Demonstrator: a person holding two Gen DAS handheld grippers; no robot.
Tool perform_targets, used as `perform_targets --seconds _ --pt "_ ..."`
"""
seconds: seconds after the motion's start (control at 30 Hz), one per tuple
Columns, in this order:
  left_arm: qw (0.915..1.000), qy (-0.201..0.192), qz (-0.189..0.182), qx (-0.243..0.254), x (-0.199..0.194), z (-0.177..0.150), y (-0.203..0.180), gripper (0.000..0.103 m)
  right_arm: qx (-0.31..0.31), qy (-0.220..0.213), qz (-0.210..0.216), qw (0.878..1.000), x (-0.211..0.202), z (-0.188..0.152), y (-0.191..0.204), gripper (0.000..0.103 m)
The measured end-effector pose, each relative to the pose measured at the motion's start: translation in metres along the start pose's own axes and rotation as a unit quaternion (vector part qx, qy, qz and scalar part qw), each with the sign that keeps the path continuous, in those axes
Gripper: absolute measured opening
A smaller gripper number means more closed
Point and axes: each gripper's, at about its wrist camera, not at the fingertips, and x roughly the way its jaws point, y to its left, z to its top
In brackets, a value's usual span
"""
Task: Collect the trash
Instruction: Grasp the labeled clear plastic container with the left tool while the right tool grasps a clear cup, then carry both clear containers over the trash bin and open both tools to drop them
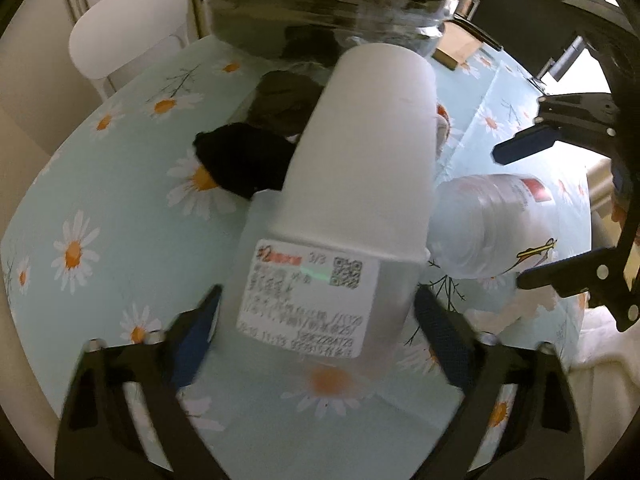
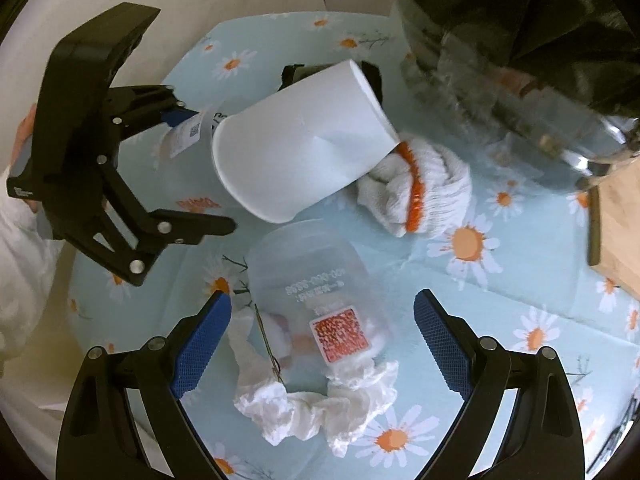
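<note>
A white paper cup nested in a labelled clear plastic cup (image 1: 320, 288) is clamped by the left gripper (image 1: 316, 332) above the daisy tablecloth (image 1: 120, 208). The right gripper (image 2: 322, 340) is held apart over a lying plastic cup (image 2: 316, 280) and crumpled tissue (image 2: 316, 412), beside a knitted glove (image 2: 424, 192).

Both wrist cameras look steeply down, close over the worktop (image 1: 120, 208), sharing the white cup (image 2: 296, 140) between them.

Matt white cup (image 2: 304, 140), clear glossy plastic bottle (image 2: 316, 304), crumpled paper tissue (image 2: 304, 408), knitted cloth glove (image 2: 424, 192).
</note>
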Motion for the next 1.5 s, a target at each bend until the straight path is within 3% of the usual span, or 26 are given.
perform_targets --seconds 0.03,0.2,0.33,0.83,1.2,1.5 --pt "1.0 -0.001 0.008 0.002 0.0 0.001 -0.001 0.08 0.004 0.002 0.005 1.0 0.002 0.0 -0.001 0.067" --pt "0.9999 -0.001 -0.004 -0.015 -0.008 -0.002 0.002 0.073 0.045 -0.011 0.04 0.998 -0.003 0.0 -0.012 0.06" --pt "0.9998 0.015 0.009 -0.01 -0.013 -0.012 -0.001 0.072 0.043 -0.017 0.043 0.998 -0.013 -0.002 -0.012 0.055" --pt "0.9994 0.027 0.019 -0.006 -0.046 -0.033 -0.02 0.071 0.026 -0.08 0.042 0.996 -0.086 0.002 -0.008 0.055" --pt "0.9978 -0.006 0.058 -0.03 -0.086 -0.019 -0.028 0.072 -0.006 -0.142 0.045 0.989 -0.144 0.001 -0.017 0.055" --pt "0.9924 -0.018 0.093 -0.079 -0.114 0.007 -0.045 0.072 -0.045 -0.209 0.061 0.975 -0.208 0.009 -0.04 0.056"
